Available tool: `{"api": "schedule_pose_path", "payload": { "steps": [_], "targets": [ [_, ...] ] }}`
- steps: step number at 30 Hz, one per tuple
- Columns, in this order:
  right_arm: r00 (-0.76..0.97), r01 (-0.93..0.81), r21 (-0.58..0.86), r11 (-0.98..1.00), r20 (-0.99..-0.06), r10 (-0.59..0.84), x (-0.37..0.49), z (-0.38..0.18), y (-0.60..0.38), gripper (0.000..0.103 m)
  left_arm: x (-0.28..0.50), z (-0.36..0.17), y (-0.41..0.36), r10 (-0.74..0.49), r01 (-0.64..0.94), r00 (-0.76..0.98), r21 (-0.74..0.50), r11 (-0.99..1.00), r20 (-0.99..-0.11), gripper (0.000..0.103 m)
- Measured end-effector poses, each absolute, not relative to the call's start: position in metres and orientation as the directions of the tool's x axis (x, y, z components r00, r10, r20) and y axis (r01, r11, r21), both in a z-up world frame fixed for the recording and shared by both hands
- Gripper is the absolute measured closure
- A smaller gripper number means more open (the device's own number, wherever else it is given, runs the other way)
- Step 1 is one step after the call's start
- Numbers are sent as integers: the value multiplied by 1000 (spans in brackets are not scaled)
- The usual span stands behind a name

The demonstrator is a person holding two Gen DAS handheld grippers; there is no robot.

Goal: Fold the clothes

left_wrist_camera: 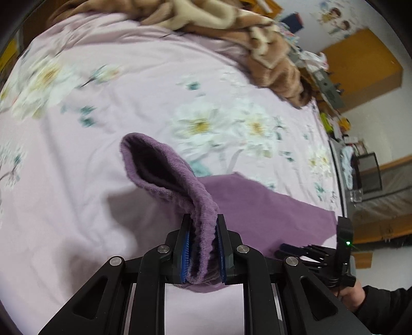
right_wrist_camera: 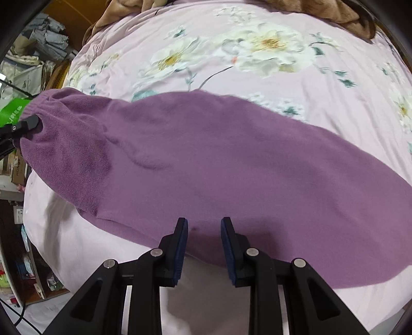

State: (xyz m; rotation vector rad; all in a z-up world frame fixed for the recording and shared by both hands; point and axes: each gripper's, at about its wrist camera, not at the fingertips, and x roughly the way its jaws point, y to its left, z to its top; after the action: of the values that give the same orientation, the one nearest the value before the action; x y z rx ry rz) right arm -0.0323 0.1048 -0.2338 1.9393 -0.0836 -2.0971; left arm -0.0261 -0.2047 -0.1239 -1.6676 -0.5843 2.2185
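Left wrist view: the left gripper point(left_wrist_camera: 203, 247) is clamped on a bunched, ribbed end of the purple fleece garment point(left_wrist_camera: 257, 211), its blue pads pressed against the cloth on both sides. The pinched end stands up from the bed point(left_wrist_camera: 103, 134) as a raised, open-mouthed loop, while the rest of the garment trails flat toward the bed's right edge. At the lower right of this view a person's hand point(left_wrist_camera: 352, 296) holds the other gripper.

Right wrist view: the right gripper point(right_wrist_camera: 204, 247) is poised over the near hem of the garment point(right_wrist_camera: 231, 167), jaws partly apart, with cloth lying under and between the fingertips but not squeezed by the pads. The garment lies lengthwise across the floral sheet as one long purple band, its gathered end lifted at the bed's left edge, where the tip of the left gripper point(right_wrist_camera: 29, 125) bites it. A brown blanket point(right_wrist_camera: 342, 13) is heaped along the far edge of the bed.

Progress, as judged: early in a fold. One end is raised and appears ready to be carried over; no finished crease is visible. Laying that end across, flattening, and any further folds remain.
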Motion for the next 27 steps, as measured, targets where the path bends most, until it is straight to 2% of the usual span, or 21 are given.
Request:
{"api": "schedule_pose_path", "payload": {
  "steps": [8,15,20,23,27],
  "targets": [
    [-103,91,213,-973,-970,-222,-6,-215,163,75,-34,-111,-98,517,-160,-224,-492,-856,-826,85],
    [-121,27,211,-977,-969,-213,9,-209,208,75,-40,-159,-5,507,-205,-109,-480,-853,-855,85],
    [-120,-18,215,-976,-970,-212,13,-211,240,75,-43,-201,55,450,-241,-42,-428,-871,-892,84],
    [-115,-44,218,-975,-970,-212,17,-216,256,75,-43,-223,79,404,-256,-6,-389,-885,-915,80],
    [-116,-63,246,-967,-964,-237,14,-216,266,75,-34,-216,89,411,-278,26,-402,-873,-911,60]
  ]
}}
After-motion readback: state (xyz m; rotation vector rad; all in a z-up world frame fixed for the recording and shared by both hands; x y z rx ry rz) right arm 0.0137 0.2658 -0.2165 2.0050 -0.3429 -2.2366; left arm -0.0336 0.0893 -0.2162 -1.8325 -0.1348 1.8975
